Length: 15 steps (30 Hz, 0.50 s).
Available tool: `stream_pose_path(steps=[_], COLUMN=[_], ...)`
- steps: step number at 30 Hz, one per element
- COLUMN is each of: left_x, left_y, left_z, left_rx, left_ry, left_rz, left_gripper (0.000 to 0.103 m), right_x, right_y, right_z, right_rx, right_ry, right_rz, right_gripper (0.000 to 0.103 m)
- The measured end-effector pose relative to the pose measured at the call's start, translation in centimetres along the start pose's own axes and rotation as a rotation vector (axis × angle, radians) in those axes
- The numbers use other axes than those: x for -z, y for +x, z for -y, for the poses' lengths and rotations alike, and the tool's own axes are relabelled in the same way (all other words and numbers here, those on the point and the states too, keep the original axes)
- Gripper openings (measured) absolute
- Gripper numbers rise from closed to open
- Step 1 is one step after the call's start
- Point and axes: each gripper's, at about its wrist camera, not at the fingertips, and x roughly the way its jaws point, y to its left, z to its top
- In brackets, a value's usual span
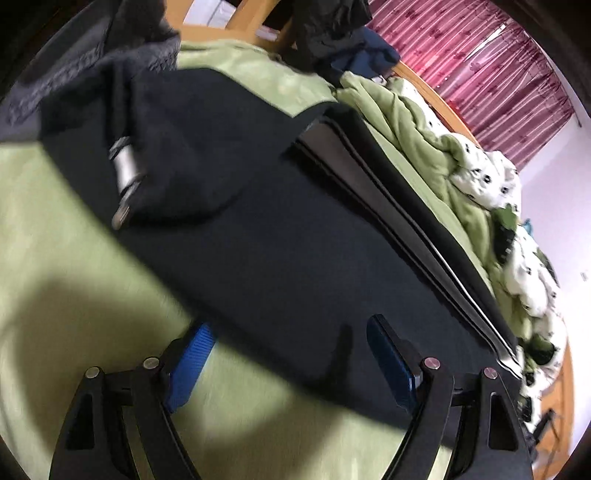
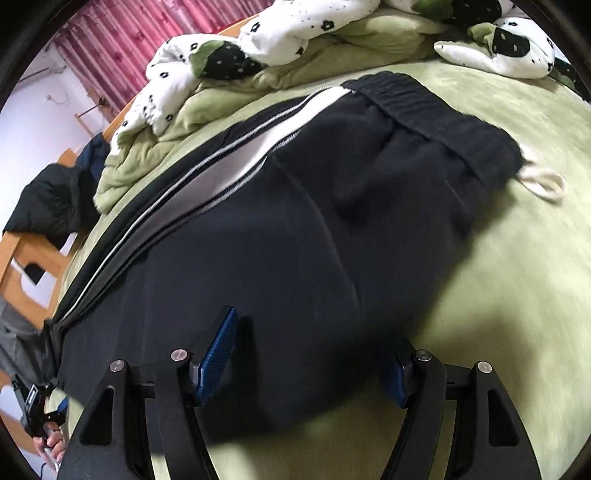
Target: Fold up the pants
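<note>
Dark navy track pants [image 1: 266, 240] with a grey and white side stripe [image 2: 207, 177] lie flat on a green bedsheet [image 1: 66, 266]. The elastic waistband [image 2: 432, 110] and white drawstring [image 2: 543, 184] show in the right wrist view. The leg ends [image 1: 125, 177] lie folded over at the far left of the left wrist view. My left gripper [image 1: 291, 358] is open just above the near edge of the legs. My right gripper [image 2: 314, 365] is open over the near edge of the seat area. Both are empty.
A crumpled green and white flowered quilt [image 2: 258, 40] is bunched along the far side of the bed. Dark clothes [image 1: 332, 29] hang on a wooden frame [image 1: 251, 18]. Pink curtains [image 1: 480, 55] hang behind. A wooden chair [image 2: 29, 258] stands at the bed's end.
</note>
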Motion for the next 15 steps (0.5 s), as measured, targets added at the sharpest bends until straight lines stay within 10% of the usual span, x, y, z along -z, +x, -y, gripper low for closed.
stream_pose_path(steps=[2,8,15], left_x=[-0.9,-2.4,-0.9], left_y=[0.7,1.5,-2.4], left_z=[0.6,-0.2,-0.8], left_rx=[-0.028,-0.049,0.011], left_ry=[0.007,0.007,-0.012], left_rz=[0.016,-0.004,-0.04], left_gripper=[0.08,0.017,0.011], right_x=[-0.8,-2.7,-1.9], right_y=[0.8,0.5,-5.8], right_z=[-0.2,0.6,1.1], right_rx=[0.053,0.037,-0.04], right_ry=[0.008,0.075,0.131], right_rz=[0.008,0.029,0.091], right_gripper=[0.054,0.017,0.013])
